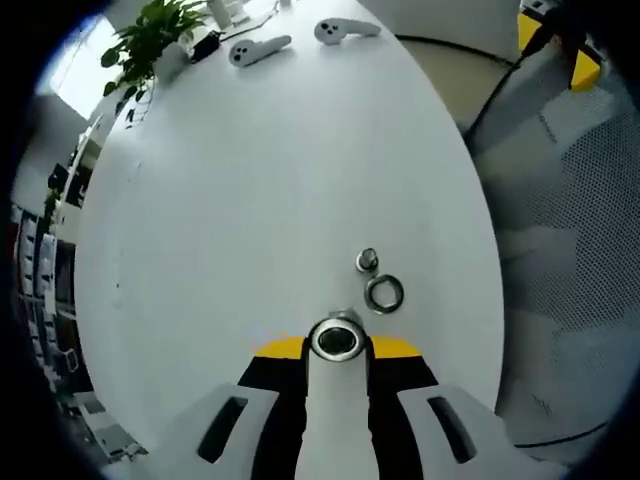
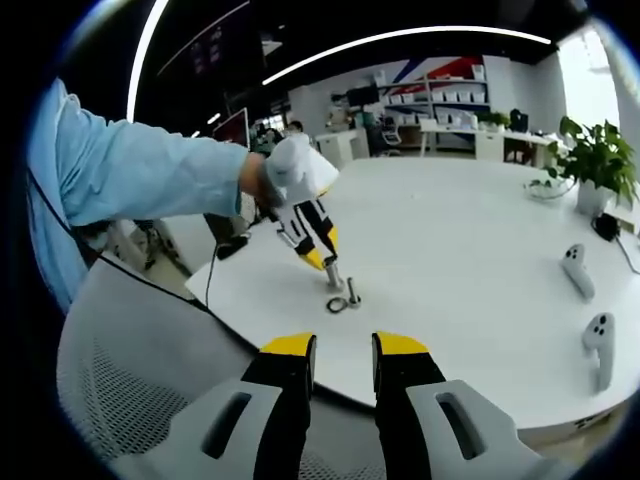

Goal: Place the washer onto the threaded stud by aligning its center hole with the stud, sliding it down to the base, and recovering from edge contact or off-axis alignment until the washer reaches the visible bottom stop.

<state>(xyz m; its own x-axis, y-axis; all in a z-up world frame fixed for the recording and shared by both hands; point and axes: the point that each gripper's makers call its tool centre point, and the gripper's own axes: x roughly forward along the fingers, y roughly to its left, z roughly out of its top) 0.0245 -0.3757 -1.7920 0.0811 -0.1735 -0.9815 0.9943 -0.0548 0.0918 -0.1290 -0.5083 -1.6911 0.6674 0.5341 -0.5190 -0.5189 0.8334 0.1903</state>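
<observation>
1. In the left gripper view, the left gripper (image 1: 339, 343) was clamped on a short metal cylinder (image 1: 337, 340), seen end-on between its yellow-tipped jaws. What that piece was could not be told.
2. Just beyond the cylinder, on the white table (image 1: 260, 190), lay the washer (image 1: 384, 294), a flat metal ring. The stud (image 1: 367, 262) stood just past the washer, close to it, though whether they touched was unclear.
3. Far beyond the stud, at the table's far edge, lay two white controllers (image 1: 260, 49) and a potted plant (image 1: 150, 40).
4. In the right gripper view, the right gripper (image 2: 344, 352) hung with its jaws apart, holding nothing, well short of the stud (image 2: 353, 297).
5. The washer (image 2: 337, 304) lay flat on the table beside the stud's foot, not yet threaded on. The left gripper (image 2: 333, 272), held by a person in a blue sleeve (image 2: 140, 170), pointed down just behind the stud.
6. Judged from its look, the washer was light, stiff, smooth steel, likely slippery and hard to lift from flat. Pinching across the rim at opposite edges would probably work best, leaving the center hole free.
</observation>
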